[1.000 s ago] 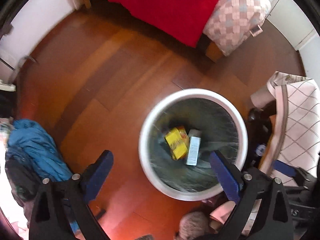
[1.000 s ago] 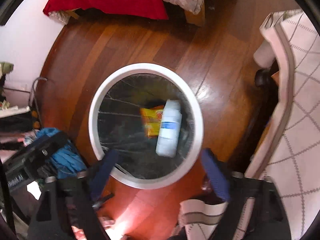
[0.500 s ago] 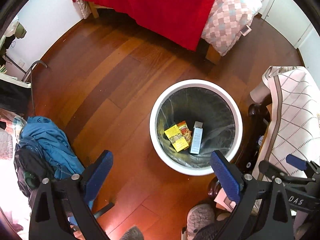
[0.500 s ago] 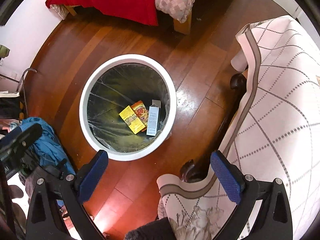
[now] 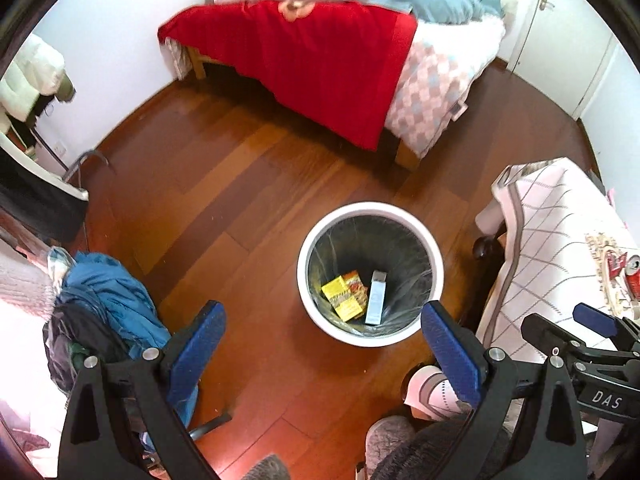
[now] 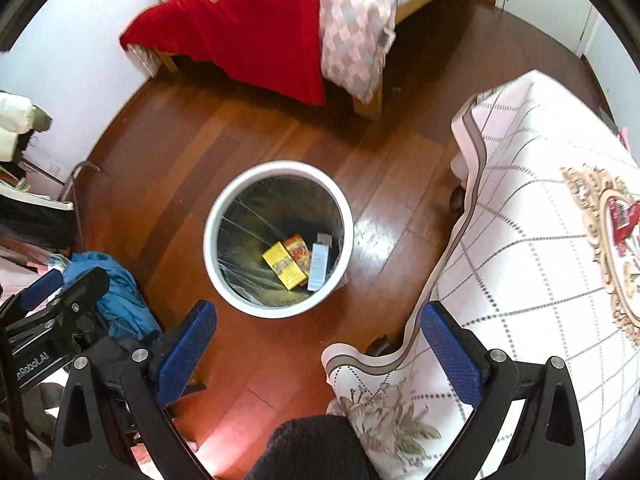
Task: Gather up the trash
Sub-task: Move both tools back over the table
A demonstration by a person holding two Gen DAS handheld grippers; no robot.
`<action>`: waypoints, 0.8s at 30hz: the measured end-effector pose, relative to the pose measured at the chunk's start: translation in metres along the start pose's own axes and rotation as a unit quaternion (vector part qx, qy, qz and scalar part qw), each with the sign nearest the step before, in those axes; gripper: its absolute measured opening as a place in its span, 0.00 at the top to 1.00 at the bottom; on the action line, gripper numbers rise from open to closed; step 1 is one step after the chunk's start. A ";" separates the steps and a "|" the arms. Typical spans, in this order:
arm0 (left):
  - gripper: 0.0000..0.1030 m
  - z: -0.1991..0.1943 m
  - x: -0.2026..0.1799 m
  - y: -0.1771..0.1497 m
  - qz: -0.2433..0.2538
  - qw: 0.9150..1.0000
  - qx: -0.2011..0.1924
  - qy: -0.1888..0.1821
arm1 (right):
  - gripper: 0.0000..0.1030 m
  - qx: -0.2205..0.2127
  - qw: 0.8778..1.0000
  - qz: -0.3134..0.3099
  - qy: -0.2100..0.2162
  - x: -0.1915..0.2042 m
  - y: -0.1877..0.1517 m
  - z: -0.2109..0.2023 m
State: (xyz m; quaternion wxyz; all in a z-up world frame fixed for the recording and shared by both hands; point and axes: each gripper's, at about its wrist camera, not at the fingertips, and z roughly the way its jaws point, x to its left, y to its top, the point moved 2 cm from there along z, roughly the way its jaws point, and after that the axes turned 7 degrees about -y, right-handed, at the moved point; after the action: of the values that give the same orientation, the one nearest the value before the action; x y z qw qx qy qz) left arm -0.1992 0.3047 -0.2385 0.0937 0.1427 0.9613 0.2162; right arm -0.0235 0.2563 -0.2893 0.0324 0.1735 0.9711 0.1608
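A white round trash bin (image 5: 316,236) with a dark liner stands on the wooden floor; it also shows in the right wrist view (image 6: 224,208). Inside lie a yellow box (image 5: 343,298) (image 6: 283,265), an orange packet (image 5: 356,283) (image 6: 299,251) and a pale blue-white box (image 5: 375,297) (image 6: 319,265). My left gripper (image 5: 323,349) is open and empty, high above the floor just near of the bin. My right gripper (image 6: 318,354) is open and empty, high above the bin's near side and the table edge. A red can (image 5: 630,276) lies on the table at the right.
A table with a white checked cloth (image 6: 540,240) stands right of the bin. A bed with a red blanket (image 5: 312,56) is at the back. A blue garment pile (image 5: 116,300) lies at the left. My right gripper's body shows in the left view (image 5: 580,352).
Both grippers have risen well away from the bin, which now looks smaller and farther. The blue-white box that was falling now rests at the bin's bottom. Both grippers stayed open.
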 end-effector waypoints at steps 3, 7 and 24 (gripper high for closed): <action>0.03 -0.021 -0.007 -0.001 0.004 1.000 -0.018 -0.003 | 0.00 -0.019 1.000 0.000 0.011 -0.001 -0.004 -0.025; 0.03 -0.052 -0.020 -0.004 0.009 0.999 -0.041 -0.008 | 0.00 -0.046 0.998 0.011 0.035 -0.007 -0.010 -0.061; 0.03 -0.036 -0.201 -0.052 0.112 0.993 -0.013 -0.046 | 0.00 -0.077 0.976 0.199 0.049 -0.208 -0.095 -0.137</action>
State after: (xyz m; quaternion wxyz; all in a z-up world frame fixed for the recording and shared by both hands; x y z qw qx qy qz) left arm -0.0309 0.1831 -0.2061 0.1151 0.2582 0.9309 0.2312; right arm 0.1242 0.0584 -0.1888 -0.0345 0.3526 0.9019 0.2469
